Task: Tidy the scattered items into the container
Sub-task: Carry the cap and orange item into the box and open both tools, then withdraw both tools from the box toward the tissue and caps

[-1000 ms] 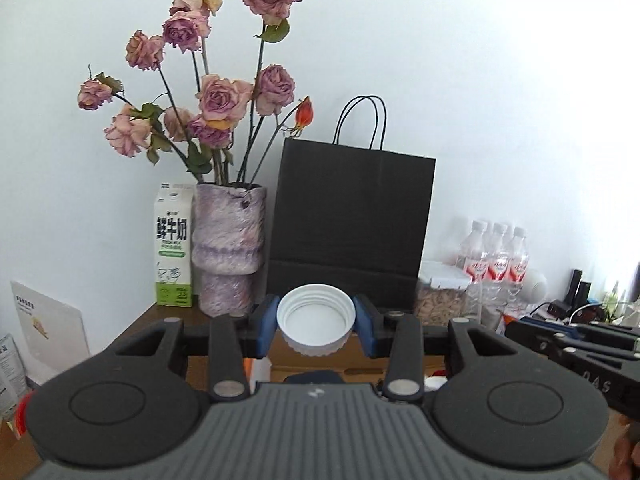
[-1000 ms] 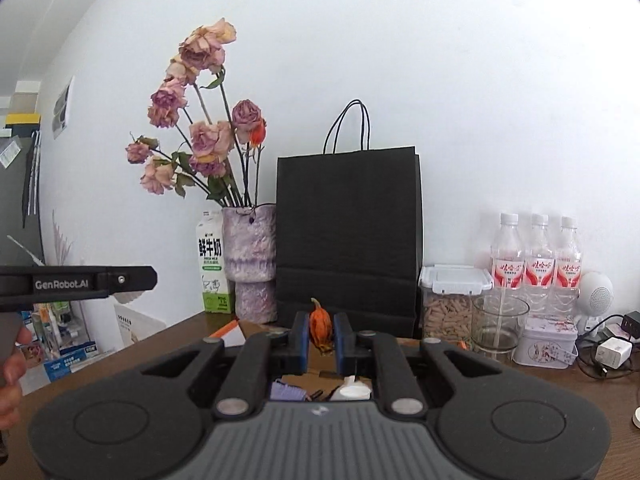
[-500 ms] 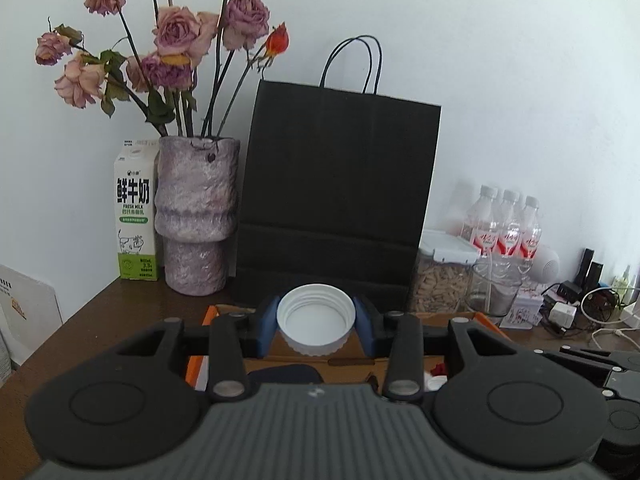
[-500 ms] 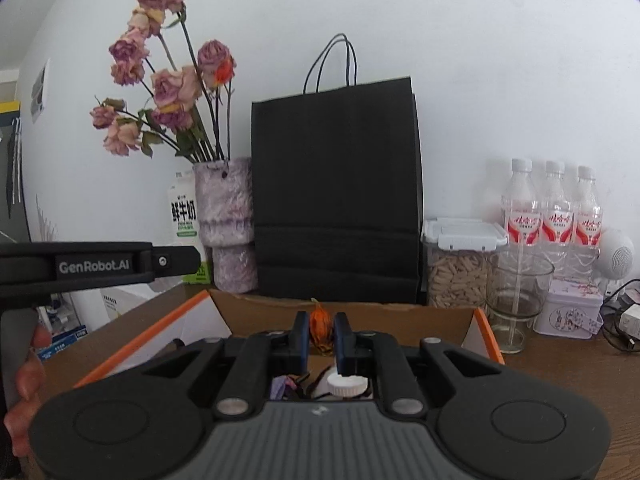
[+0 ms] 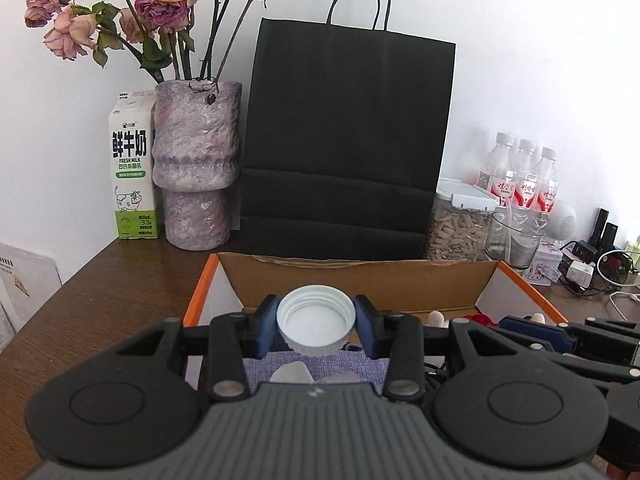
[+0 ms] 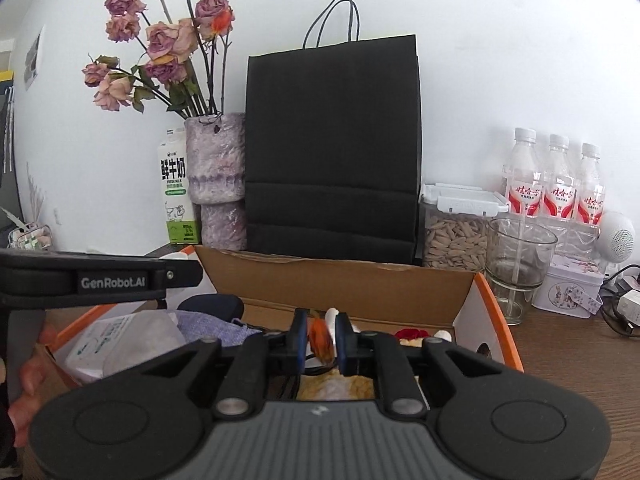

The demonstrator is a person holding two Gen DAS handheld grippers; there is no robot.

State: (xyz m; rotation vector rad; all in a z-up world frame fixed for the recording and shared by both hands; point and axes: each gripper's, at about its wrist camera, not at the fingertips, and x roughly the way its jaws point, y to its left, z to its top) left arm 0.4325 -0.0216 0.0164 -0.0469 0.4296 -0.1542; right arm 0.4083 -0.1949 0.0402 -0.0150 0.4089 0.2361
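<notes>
Two grippers hang over one open cardboard box with orange-edged flaps (image 5: 360, 280), which sits on the dark wooden table (image 5: 120, 280) in front of a tall black paper carrier bag (image 5: 344, 140). A mottled purple vase of dried pink roses (image 5: 196, 164) and a white-and-green milk carton (image 5: 134, 172) stand to the bag's left. Inside the box lie a lilac woven cloth (image 6: 208, 326) and a white paper packet (image 6: 120, 340). The left gripper (image 5: 316, 326) has its blue-padded fingers closed wide on a white threaded plastic lid (image 5: 316, 324), held above the cloth. The right gripper (image 6: 322, 338) is pinched almost together on a small dried orange flower bud (image 6: 321, 338), over the box's interior.
</notes>
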